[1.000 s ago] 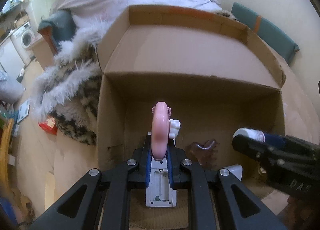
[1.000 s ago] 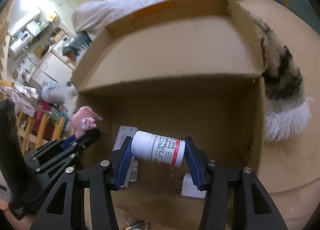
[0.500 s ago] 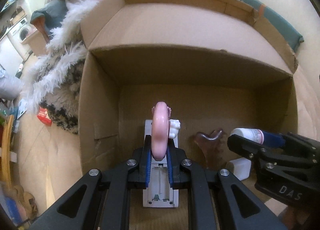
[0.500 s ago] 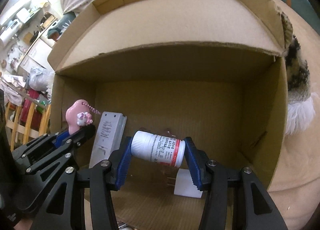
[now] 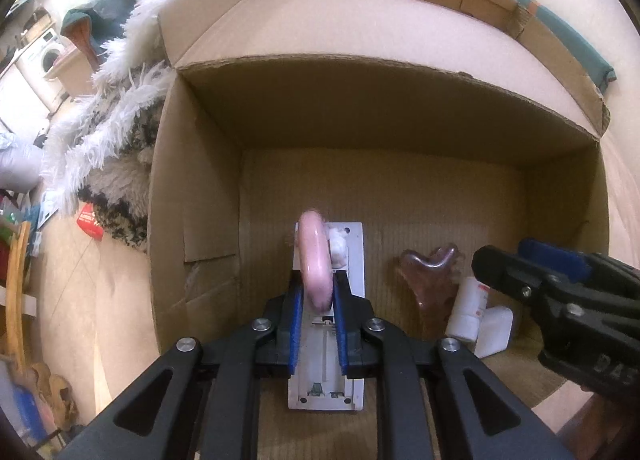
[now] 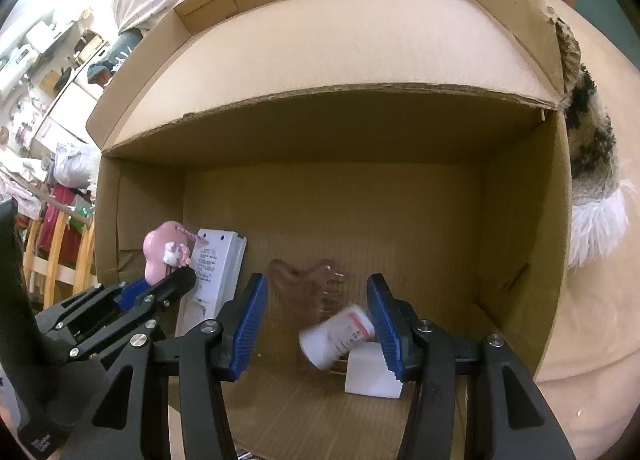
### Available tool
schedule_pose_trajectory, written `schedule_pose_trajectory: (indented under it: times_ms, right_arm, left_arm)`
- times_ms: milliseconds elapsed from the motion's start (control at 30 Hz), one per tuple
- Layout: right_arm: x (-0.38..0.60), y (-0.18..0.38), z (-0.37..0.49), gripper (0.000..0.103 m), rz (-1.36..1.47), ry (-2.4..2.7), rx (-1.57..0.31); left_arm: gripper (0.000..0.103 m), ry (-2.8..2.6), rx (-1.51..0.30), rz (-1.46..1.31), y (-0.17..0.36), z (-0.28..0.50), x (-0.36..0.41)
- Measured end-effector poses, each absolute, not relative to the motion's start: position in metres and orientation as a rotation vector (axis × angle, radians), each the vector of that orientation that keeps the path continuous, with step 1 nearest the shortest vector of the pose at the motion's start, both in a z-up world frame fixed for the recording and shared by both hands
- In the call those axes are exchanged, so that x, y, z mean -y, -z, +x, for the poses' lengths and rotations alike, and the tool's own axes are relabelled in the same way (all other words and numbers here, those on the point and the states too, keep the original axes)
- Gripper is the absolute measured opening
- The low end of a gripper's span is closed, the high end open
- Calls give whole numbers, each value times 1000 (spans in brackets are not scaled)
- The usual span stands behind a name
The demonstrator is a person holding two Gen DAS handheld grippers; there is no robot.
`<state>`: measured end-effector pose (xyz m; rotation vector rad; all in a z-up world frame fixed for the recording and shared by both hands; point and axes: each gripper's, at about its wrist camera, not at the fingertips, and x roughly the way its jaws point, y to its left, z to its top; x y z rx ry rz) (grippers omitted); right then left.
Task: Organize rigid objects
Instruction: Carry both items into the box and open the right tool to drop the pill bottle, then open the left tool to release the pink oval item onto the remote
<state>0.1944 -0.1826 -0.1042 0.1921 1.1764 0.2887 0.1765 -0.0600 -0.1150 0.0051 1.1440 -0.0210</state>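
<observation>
Right tongs [image 6: 318, 324] first, nearest the lens — their jaws are opening, and the white pill bottle [image 6: 338, 334] between them is loose, blurred and tipped, its cap end low and its red-banded label end up against the right blue pad. It looks to be dropping onto the floor of the cardboard box [image 6: 524, 244], just beside the white block [image 6: 374, 378] and over the lower teeth of the brown hair claw [image 6: 306, 282]. To finish this well, I'd say let the jaws spread fully and lift straight up, so neither pad drags the bottle along or knocks the block.

Left tongs [image 5: 316, 324] — blue pads close together with the pink figurine [image 5: 316, 260] between them; its lower part is smeared in the picture, and the jaws are only just beginning to ease apart. It hangs directly above the white remote [image 5: 354, 260], which lies lengthwise on the box floor. My advice: nudge it to the bare cardboard on the left before letting go, otherwise it lands on the remote and rolls.

The figurine itself is a glossy, rounded pink piece, thin edge-on in the left view, with a small white-and-pink trinket on its side — hard and smooth, so likely to slip.

Beyond the far flap, fluffy white bedding [image 5: 116, 116].
</observation>
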Motion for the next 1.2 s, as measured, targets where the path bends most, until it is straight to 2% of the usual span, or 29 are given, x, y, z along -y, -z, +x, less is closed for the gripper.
schedule_pose_trajectory:
  times_ms: [33,67,100,167,300,333,900,1200]
  right_arm:
    - [183,104,195,66,203,-292,-1174]
    - [184,104,195,66,212,-296,-1172]
    - [187,104,193,67,218,-297,-1171]
    - [188,102,193,82,221,-293,-1161]
    - [190,96,193,94,261,-320,-1124]
    - [191,95,194,98,277,-324,-1120]
    - [206,75,184,99,312,-327,-1057]
    - [227,56,148,99,338,-308,-1027]
  left_arm:
    - [20,18,-1142,4,115,176,60]
    - [28,17,-1141,2,115,176,60]
    - [40,19,-1142,0,115,176,61]
    - [55,24,-1136,3,115,176,62]
    - [65,20,-1108,7,106,177,60]
    - [65,21,-1108,3,106,177,60]
    - [66,27,-1050,-32,78,165,42]
    - [66,23,-1075,-37,60,139,37]
